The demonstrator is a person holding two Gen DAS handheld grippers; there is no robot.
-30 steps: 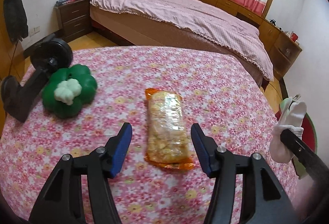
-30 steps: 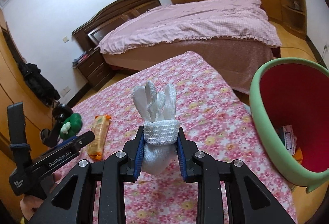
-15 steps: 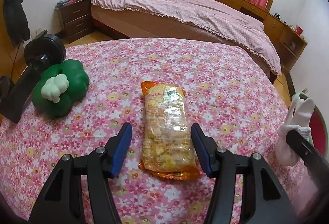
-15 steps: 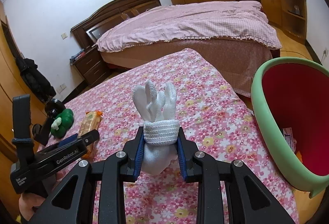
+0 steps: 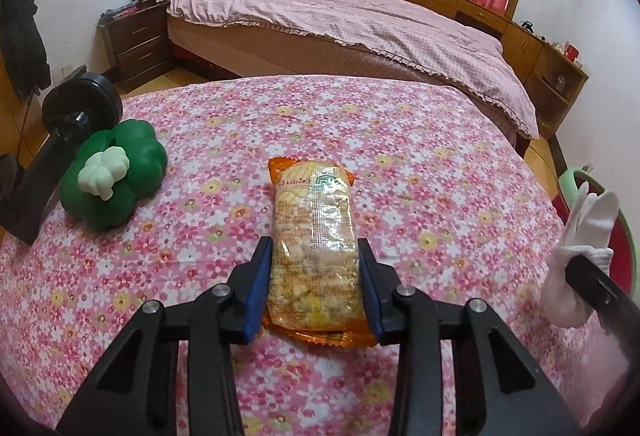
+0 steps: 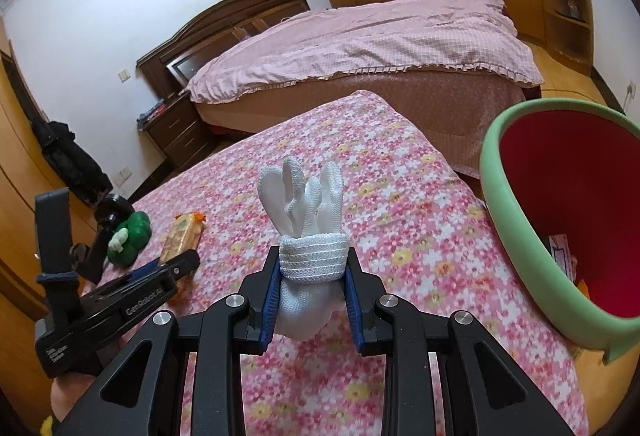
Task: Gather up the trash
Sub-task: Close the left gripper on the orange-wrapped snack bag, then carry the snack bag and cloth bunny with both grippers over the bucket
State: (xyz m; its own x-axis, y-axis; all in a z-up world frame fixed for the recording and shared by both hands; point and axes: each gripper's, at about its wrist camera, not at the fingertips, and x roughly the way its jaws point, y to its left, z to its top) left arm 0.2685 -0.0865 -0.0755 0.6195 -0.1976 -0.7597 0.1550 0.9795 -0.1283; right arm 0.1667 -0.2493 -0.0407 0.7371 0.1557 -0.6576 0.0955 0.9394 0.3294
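A: Floral cloth (image 5: 400, 164) covers the table; the snack pack (image 5: 314, 248) lies flat on it, with the left gripper (image 5: 316, 280) having just closed until its pads touch both sides.

B: Squeeze it gently, then lift it straight up. The right gripper (image 6: 312, 286) pinches one white glove (image 6: 306, 232) near the bin (image 6: 516, 220).

A: Count?

B: One pack, one glove, one bin, one green toy (image 5: 116, 172).

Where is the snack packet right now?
In the left wrist view the snack packet lies on the floral tablecloth, its near end between the left tool's blue pads, right of the green toy.
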